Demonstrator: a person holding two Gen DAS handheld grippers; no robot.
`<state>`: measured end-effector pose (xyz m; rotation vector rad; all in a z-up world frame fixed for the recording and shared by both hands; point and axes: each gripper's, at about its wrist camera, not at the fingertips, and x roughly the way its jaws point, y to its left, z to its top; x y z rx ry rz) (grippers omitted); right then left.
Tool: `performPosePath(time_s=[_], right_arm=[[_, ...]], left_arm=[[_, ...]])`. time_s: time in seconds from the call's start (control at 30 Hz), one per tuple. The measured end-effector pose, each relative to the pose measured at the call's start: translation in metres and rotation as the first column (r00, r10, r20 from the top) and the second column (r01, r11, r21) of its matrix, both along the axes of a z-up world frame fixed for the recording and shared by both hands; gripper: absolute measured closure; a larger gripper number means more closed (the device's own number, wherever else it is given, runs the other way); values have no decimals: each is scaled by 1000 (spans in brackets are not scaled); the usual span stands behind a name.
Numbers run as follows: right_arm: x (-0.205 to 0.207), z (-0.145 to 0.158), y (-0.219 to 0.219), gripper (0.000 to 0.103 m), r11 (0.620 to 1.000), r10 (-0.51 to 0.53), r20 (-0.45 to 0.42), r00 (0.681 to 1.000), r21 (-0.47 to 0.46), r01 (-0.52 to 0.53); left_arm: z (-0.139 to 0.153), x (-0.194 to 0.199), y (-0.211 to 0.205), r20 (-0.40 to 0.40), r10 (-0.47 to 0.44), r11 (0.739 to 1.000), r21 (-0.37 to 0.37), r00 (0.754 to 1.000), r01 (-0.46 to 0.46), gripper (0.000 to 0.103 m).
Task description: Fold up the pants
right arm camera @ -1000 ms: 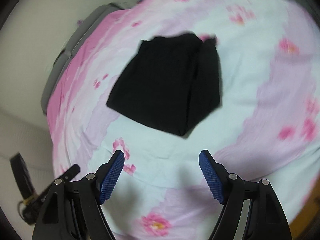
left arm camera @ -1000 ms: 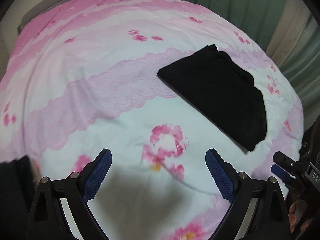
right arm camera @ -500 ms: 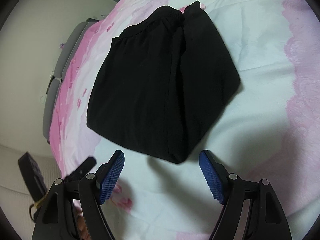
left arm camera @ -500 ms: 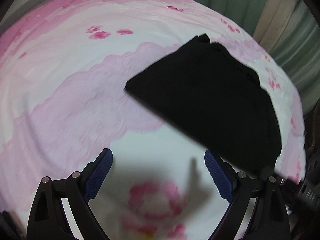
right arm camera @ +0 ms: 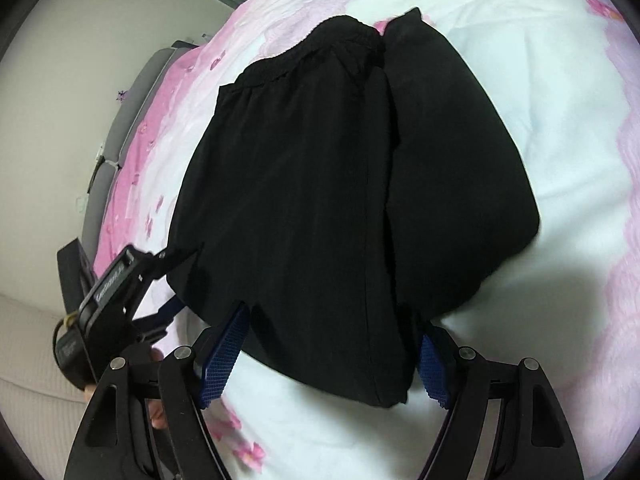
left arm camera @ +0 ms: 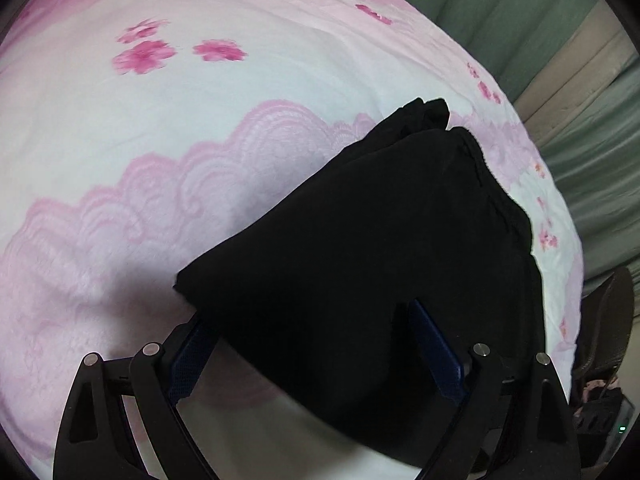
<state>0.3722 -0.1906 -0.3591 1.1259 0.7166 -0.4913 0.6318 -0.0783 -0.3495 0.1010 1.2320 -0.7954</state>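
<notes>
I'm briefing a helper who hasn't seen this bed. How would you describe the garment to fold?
Start at the pink-and-white floral bedspread. On it lies one folded black pair of pants, with a gathered elastic waistband at its far end. It is the only dark thing on the pale cover.

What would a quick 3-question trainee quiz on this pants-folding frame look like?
1. True or false: the black pants lie unfolded, full length.
2. Which part lies at the far end in the right wrist view? A) elastic waistband B) zip fly
3. The pants rest on a floral ____.
4. none

Key: 1 false, already folded; 2 A, the waistband; 3 bedsheet.
</notes>
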Motion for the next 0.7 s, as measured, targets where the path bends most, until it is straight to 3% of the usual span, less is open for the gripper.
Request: performPosePath(time_s=[0.1,0.13,0.17,0.2,0.27,0.37,0.43,0.53,0.7], right_arm=[[7,1,-6,26,1000,18,-9,1000,-23,-18],[9,1,-9,27,999,20,-10,1000,-29,-20],[10,2,-11,28,999,20,-10,1000,-32,-20],[12,2,-14,34,999,17,-13,1000,-33,-18],[14,3,-19,43,999,19,-21,1000,-29,-20],[13,6,-23,61,999,39,-17,999,-13,-39],[12,9,-26,79,998,55,-11,998,-2,-55],[11,22,-28,87,996,83,-23,996,-13,-83],[6,63,-31,89,990,111,-13,994,-87,-112]], left_arm=[[-2,1,-6,-8,28,999,-17,1000,-28,18],[-1,2,-7,-11,39,999,-19,999,-39,25],[-1,3,-8,-19,47,999,-25,999,-48,39],[1,5,-8,-41,49,998,-43,998,-51,46],[1,7,-10,-82,45,997,-61,996,-50,70],[10,5,-13,-103,40,996,-77,994,-48,84],[23,-5,-15,-49,21,998,-55,999,-24,85],[46,-23,-20,4,-14,999,-42,1000,15,86],[85,-43,-20,38,-43,997,-55,998,45,87]])
